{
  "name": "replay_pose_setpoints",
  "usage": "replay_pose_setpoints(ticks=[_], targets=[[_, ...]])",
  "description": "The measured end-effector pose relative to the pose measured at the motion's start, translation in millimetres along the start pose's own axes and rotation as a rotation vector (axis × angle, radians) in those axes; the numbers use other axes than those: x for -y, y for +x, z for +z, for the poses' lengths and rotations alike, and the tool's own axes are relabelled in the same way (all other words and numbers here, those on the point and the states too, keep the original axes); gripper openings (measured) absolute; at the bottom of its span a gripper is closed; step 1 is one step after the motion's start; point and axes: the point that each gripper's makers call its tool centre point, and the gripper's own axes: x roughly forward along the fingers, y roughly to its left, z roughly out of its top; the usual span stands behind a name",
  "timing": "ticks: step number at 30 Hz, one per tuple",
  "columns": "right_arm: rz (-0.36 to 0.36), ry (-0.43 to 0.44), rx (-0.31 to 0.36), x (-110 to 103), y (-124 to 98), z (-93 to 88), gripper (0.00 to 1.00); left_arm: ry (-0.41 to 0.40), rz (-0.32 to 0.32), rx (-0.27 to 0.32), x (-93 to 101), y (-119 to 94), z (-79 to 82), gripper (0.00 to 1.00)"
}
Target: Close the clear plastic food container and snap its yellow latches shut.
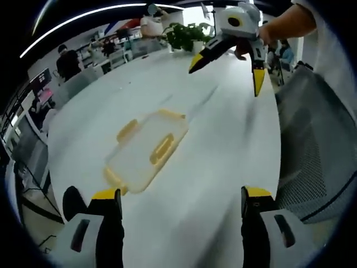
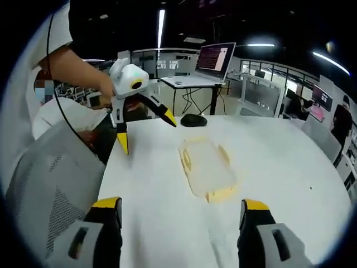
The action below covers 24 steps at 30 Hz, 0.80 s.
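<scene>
So, status at that moment:

1. The clear plastic food container (image 1: 146, 153) lay flat near the middle of the white table (image 1: 223, 167), between the two tongs and apart from both. In the right gripper view it (image 2: 207, 169) sat ahead of the jaws, slightly left of centre.
2. The lid looked to be on the base already. Motion blur made it hard to tell whether it was fully seated.
3. Yellow latches (image 1: 163, 148) showed along the edges. I couldn't tell whether any were snapped down. My judgement: lid placed, latching not yet done, so most of the work was left.
4. Left tongs (image 1: 181, 204): jaws spread wide, holding nothing, low over the near table edge and pointed at the container.
5. Right tongs (image 1: 228, 70): seen from the left gripper view, held up above the far side of the table by a hand (image 1: 262, 36), jaws open, yellow tips angled down, empty. Own view (image 2: 181, 209) confirmed wide-open jaws.
6. Left tongs also showed in the right gripper view (image 2: 146, 131), raised beside the person's arm, jaws apart.
7. Neither pair touched the container; both hovered above the table.
8. Background: a potted plant (image 1: 187, 34), a laptop (image 2: 215, 58) on a stand, a mesh chair (image 2: 50, 184) by the table.
</scene>
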Motion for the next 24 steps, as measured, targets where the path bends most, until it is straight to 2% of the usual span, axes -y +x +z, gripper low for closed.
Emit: replay_pose_setpoints(ticks=[2, 8, 16, 19, 22, 24], targets=[[0.007, 0.003, 0.001, 1.4, 2.7, 2.1, 0.87, -0.002, -0.008, 0.008, -2.2, -0.1, 1.2, 0.87], [0.035, -0.019, -0.009, 3.7, 13.7, 6.0, 0.87, 0.033, -0.022, -0.017, -11.2, 2.0, -2.9, 0.86], [0.052, -0.041, -0.039, 15.6, 25.7, 3.7, 0.86, 0.068, -0.022, -0.052, -26.8, 4.8, -10.2, 0.86], [0.056, -0.049, -0.052, 20.8, 31.3, 3.2, 0.86, 0.097, -0.025, -0.081, -32.9, 6.9, -13.9, 0.85], [0.064, -0.061, -0.065, 23.9, 36.7, 2.9, 0.86, 0.078, -0.025, -0.076, -40.7, 10.3, -11.5, 0.85], [0.06, -0.064, -0.08, 30.4, 40.9, 0.0, 0.85, 0.093, -0.026, -0.083, -44.6, 12.4, -10.2, 0.85]])
